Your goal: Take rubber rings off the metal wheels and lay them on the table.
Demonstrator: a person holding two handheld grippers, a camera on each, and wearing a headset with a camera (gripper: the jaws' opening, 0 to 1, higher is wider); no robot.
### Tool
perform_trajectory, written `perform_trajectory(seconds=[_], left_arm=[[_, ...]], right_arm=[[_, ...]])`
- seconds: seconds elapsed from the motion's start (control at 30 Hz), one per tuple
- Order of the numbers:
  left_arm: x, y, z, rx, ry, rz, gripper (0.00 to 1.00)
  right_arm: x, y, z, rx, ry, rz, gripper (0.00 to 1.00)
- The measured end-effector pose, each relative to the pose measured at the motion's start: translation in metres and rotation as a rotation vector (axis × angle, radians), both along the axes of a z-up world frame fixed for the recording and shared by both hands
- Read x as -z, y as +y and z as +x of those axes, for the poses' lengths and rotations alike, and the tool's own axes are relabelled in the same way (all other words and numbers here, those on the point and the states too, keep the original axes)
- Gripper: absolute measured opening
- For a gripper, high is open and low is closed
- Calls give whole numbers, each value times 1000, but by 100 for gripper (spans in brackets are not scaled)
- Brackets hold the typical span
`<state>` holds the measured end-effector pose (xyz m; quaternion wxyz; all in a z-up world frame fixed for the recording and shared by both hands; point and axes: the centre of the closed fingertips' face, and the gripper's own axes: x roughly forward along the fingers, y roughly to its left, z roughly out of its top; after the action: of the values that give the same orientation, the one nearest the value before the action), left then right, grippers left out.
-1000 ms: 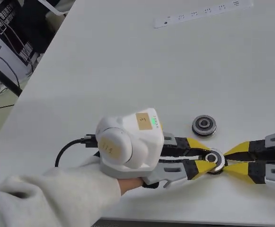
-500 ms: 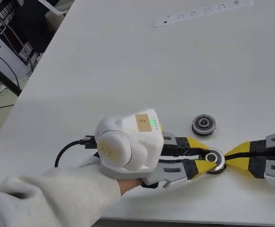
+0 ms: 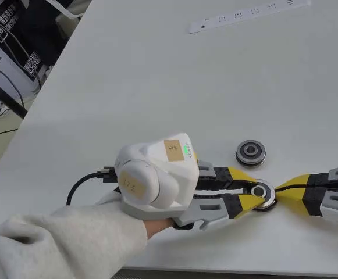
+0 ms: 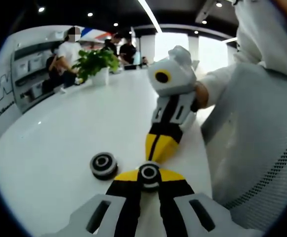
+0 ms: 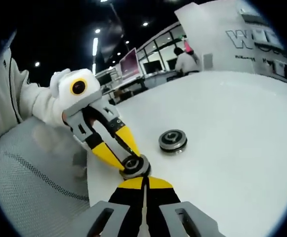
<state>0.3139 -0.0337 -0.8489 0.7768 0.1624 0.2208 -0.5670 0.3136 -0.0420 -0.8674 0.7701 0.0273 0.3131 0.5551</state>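
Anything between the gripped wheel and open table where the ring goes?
Nothing visible. The left gripper and right gripper meet at the gripped wheel. A second wheel lies just beyond it, apart, with bare table around.

Open desk (image 3: 157, 87) is left toward the far power strip (image 3: 250, 14), while the near edge is blocked by the left hand-held gripper (image 3: 255, 193) and right hand-held gripper (image 3: 278, 189) meeting at a metal wheel (image 3: 262, 195), beside a spare wheel (image 3: 251, 153).
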Motion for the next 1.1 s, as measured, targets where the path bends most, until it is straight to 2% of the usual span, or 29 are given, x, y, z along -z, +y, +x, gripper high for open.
perform_trajectory(seconds=[0.03,0.13,0.2,0.23,0.37,0.43,0.5,0.6,0.67,0.73,0.77,0.8,0.83,0.87,0.9,0.93,1.03,1.1], left_arm=[[0,0,0,0,0,-1,13],[0,0,0,0,-2,-1,13],[0,0,0,0,-3,-2,13],[0,-1,0,-3,-4,-2,13],[0,-1,0,-2,-7,0,13],[0,-1,0,-1,-9,0,13],[0,-1,0,0,-11,1,13],[0,-1,0,3,-14,2,13],[1,-1,0,4,-15,2,13],[1,-1,-1,6,-17,3,13],[1,-1,-1,5,-18,3,13],[1,-1,0,5,-19,4,13],[1,-1,0,4,-19,4,13],[1,-1,0,4,-20,4,13],[1,-1,0,3,-20,4,13],[1,-1,0,2,-20,4,13],[1,0,0,2,-21,5,13],[1,0,0,2,-22,5,13]], right_arm=[[0,0,1,24,50,17,0],[-1,-1,3,69,131,63,0],[-1,-2,4,102,197,98,0],[-2,-2,5,132,246,125,0],[-3,-4,6,165,315,173,0],[-8,-5,8,177,358,221,0],[-6,-5,9,182,367,217,0],[-10,-5,9,198,438,268,0],[-9,-5,9,203,451,278,0],[-7,-6,10,206,445,269,0],[-7,-5,10,208,428,256,0],[-6,-6,11,195,368,219,0],[-6,-6,10,188,347,204,0],[-5,-5,11,168,277,161,0],[-6,-4,10,155,238,142,0],[-7,-3,11,137,178,116,0],[-6,-2,9,106,115,76,0],[-4,-2,8,65,9,8,0]])
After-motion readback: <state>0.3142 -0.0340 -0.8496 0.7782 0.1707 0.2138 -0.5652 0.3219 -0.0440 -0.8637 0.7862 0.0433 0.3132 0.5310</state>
